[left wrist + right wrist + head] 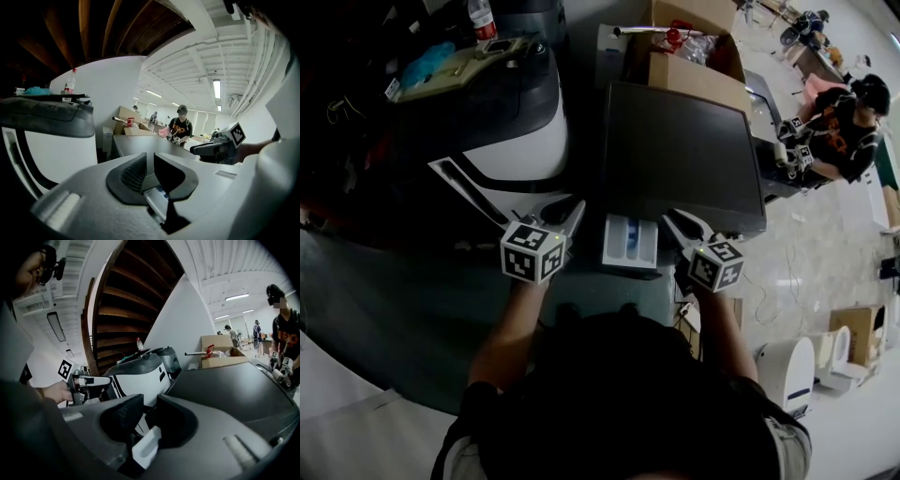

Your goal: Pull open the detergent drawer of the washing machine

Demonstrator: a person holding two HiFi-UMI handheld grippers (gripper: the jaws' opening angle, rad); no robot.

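The washing machine has a dark flat top and stands in the middle of the head view. Its detergent drawer, white with blue inside, sticks out of the front toward me. My left gripper hovers just left of the drawer and my right gripper just right of it, neither touching it. In the left gripper view the jaws stand a narrow gap apart with nothing between them, the drawer below. The right gripper's jaws are likewise apart and empty above the drawer.
A white and black appliance stands close on the left with a bottle on top. An opened cardboard box sits behind the washer. Another person works at the right. A white unit stands on the floor.
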